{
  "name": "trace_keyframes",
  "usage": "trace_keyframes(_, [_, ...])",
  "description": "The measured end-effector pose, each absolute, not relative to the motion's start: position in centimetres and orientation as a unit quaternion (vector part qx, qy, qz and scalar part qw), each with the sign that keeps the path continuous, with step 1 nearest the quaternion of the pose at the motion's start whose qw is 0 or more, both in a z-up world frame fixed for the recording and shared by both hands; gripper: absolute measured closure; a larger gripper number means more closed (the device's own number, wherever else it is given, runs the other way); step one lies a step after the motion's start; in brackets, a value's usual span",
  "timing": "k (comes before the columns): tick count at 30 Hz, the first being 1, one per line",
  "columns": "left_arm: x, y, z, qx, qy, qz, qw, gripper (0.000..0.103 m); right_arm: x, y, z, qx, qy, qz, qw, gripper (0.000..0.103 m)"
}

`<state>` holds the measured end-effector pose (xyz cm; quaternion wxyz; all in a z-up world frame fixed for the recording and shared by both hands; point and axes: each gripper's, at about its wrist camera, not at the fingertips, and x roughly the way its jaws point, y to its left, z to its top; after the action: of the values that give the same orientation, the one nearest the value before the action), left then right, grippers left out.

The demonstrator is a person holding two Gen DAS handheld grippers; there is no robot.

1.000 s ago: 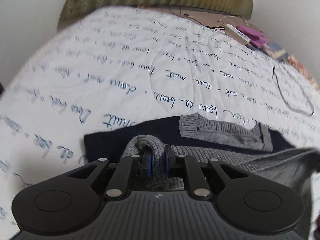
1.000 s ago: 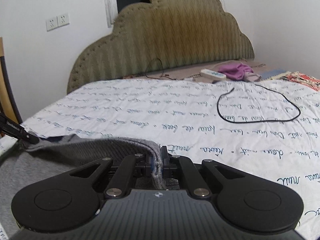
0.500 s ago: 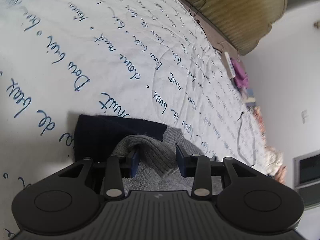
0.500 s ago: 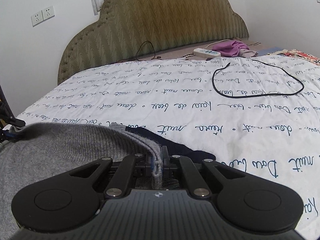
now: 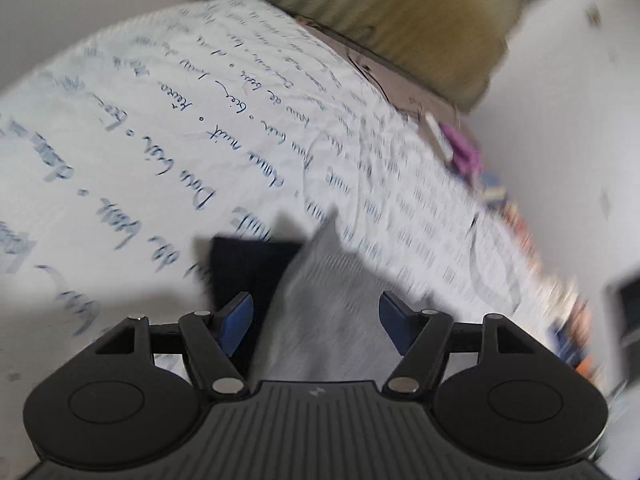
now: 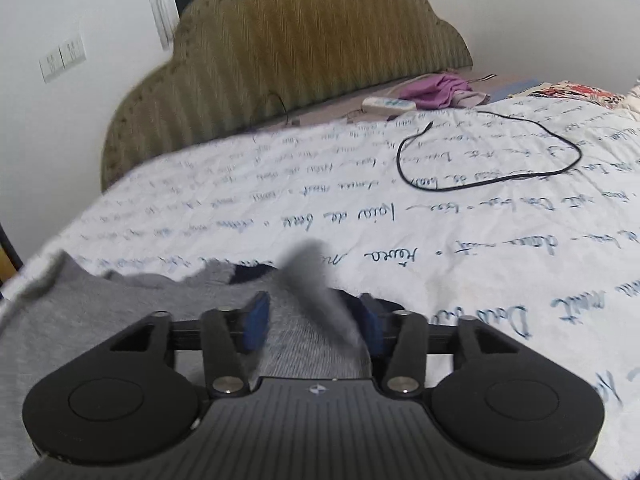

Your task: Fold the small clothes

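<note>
A small grey knit sweater (image 5: 320, 296) with a dark navy part (image 5: 248, 264) lies on the white bedspread with blue script (image 5: 160, 128). My left gripper (image 5: 316, 320) is open, its blue pads wide apart on either side of a raised grey fold. In the right wrist view the same grey sweater (image 6: 120, 320) spreads to the left, navy (image 6: 256, 272) showing at its far edge. My right gripper (image 6: 314, 320) is open, with a blurred grey fold (image 6: 316, 280) loose between the pads. Both views are motion-blurred.
A padded olive headboard (image 6: 312, 48) stands at the bed's far end. A black cable loop (image 6: 492, 152) lies on the bedspread (image 6: 440, 240) to the right. A white power strip (image 6: 388, 103) and purple cloth (image 6: 436, 90) sit near the headboard. White walls surround the bed.
Both grippers have opened and let go of the grey sweater; the left opened first, then wider, the right only now. The fold is dropping. The left view has swung about.
</note>
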<state>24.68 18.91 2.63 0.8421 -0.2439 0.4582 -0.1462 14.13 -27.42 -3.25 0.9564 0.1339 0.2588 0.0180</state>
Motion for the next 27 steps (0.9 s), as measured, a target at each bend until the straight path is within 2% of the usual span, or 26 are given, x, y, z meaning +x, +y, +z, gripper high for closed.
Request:
trace_keyframes(6, [17.2,17.8,2.0,-0.107,0.430,-0.204,0.873,0.034,7.8,-28.8,-1.8,0.148,0.260,0.042,0.953,0.035])
trace_keyframes(13, [11.9,17.7,0.6,-0.050,0.408,-0.255,0.875,0.034,1.3,-28.5,-3.0,0.179,0.294,0.096,0.934,0.035])
trace_keyframes(17, [10.8,18.4,0.5,-0.066,0.398,-0.286,0.869,0.034,-0.5,-27.0,-4.3,0.184,0.316,0.128,0.922,0.037])
trace_keyframes(19, [10.5,18.5,0.5,-0.071,0.391,-0.298,0.868,0.034,-0.9,-26.0,-4.8,0.185,0.321,0.142,0.918,0.048])
trace_keyframes(21, [10.3,18.4,0.4,-0.067,0.387,-0.300,0.869,0.034,-0.9,-25.1,-5.3,0.174,0.330,0.149,0.916,0.052])
trace_keyframes(22, [10.3,18.3,0.1,-0.066,0.388,-0.299,0.869,0.034,-0.7,-24.9,-5.6,0.170,0.335,0.146,0.915,0.059])
trace_keyframes(24, [10.6,18.1,-0.5,-0.065,0.395,-0.294,0.868,0.035,-0.4,-24.9,-6.1,0.180,0.337,0.138,0.914,0.082])
trace_keyframes(25, [10.6,18.1,-0.8,-0.064,0.396,-0.287,0.870,0.037,-0.4,-25.0,-6.1,0.187,0.334,0.134,0.914,0.090])
trace_keyframes(26, [10.7,18.1,-1.0,-0.061,0.398,-0.280,0.872,0.056,-0.6,-25.2,-6.0,0.191,0.328,0.132,0.916,0.092])
trace_keyframes(27, [10.7,18.1,-1.2,-0.056,0.402,-0.276,0.871,0.080,-0.9,-25.2,-5.7,0.189,0.322,0.129,0.919,0.093])
